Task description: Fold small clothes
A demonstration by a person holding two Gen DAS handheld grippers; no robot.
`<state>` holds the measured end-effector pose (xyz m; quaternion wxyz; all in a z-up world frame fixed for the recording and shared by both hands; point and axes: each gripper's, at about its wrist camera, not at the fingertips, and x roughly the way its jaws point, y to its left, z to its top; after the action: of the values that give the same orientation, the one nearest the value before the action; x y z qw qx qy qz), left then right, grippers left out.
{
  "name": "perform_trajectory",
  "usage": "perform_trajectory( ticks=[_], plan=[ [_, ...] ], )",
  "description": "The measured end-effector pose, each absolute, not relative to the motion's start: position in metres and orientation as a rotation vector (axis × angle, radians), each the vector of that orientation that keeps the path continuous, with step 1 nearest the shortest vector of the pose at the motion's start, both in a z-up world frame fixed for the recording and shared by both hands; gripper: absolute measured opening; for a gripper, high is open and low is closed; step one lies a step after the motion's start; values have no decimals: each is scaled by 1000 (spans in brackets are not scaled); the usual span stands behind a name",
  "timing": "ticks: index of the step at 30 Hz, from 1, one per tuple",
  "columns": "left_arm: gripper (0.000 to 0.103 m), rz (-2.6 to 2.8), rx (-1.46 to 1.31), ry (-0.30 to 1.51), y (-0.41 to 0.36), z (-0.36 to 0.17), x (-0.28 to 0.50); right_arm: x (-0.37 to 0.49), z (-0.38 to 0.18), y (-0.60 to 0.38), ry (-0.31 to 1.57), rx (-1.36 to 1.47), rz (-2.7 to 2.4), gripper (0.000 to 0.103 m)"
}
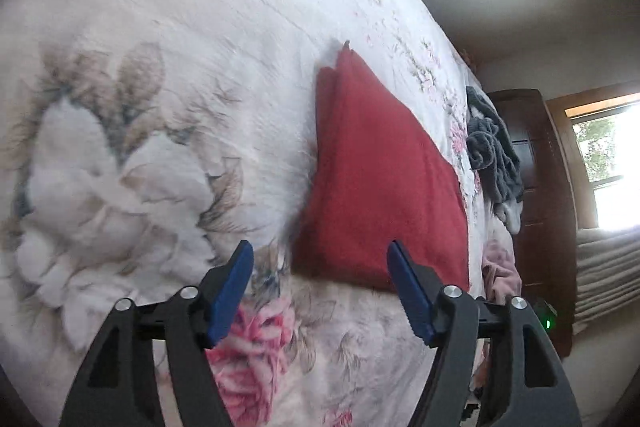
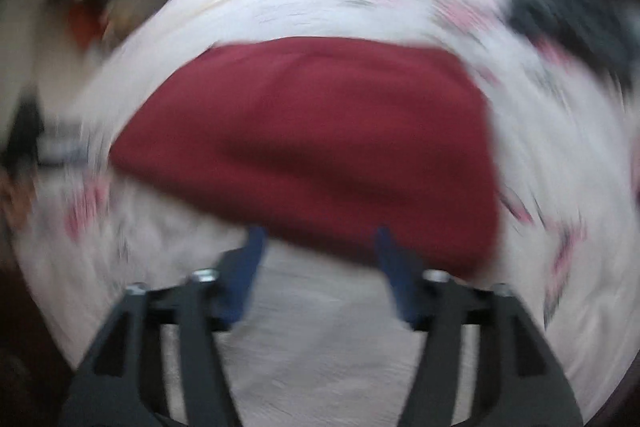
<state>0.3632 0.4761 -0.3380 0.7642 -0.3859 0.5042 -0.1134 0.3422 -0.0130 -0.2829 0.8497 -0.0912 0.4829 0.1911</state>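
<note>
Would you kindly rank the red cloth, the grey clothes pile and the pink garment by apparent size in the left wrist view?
1. red cloth
2. grey clothes pile
3. pink garment
The last two lie farther away and the pink one is partly hidden, so their order is unsure.

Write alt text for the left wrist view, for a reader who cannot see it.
A folded red cloth lies on a floral white bedspread, just ahead of the open left gripper, whose blue-padded fingers hold nothing. Beyond the cloth, near the bed's edge, sits a crumpled grey garment, with a pink one close by.
</note>
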Motion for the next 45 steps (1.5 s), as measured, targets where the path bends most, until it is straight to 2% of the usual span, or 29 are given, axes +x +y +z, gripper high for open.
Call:
perform_trajectory(
  ticks=[3,4,12,17,26,32,35,39,40,45],
  plan=[
    [75,-231,-872,1076,474,-337,359,314,-294,60,912,-370,494,81],
    [75,-229,-887,1073,478,-340,355,308,-299,83,882,-427,518,82],
    [75,-227,-897,1065,484,-348,348,286,-340,233,656,-877,569,81],
    [76,-241,-918,1044,494,-353,347,286,-356,267,565,-1013,534,80],
    [76,-263,-957,1028,502,-363,357,303,-382,297,551,-1114,485,79],
    [76,-256,-993,1023,515,-367,360,331,-385,309,544,-1132,426,70],
    [76,-257,-992,1026,517,-365,364,338,-390,314,541,-1148,421,62],
    [76,-282,-1004,1039,516,-362,377,345,-392,314,575,-1130,434,34],
    [76,-287,-1005,1045,516,-362,382,345,-391,315,582,-1120,438,30],
    [78,-380,-1012,1113,503,-364,436,354,-373,309,615,-1011,456,25]
  ],
)
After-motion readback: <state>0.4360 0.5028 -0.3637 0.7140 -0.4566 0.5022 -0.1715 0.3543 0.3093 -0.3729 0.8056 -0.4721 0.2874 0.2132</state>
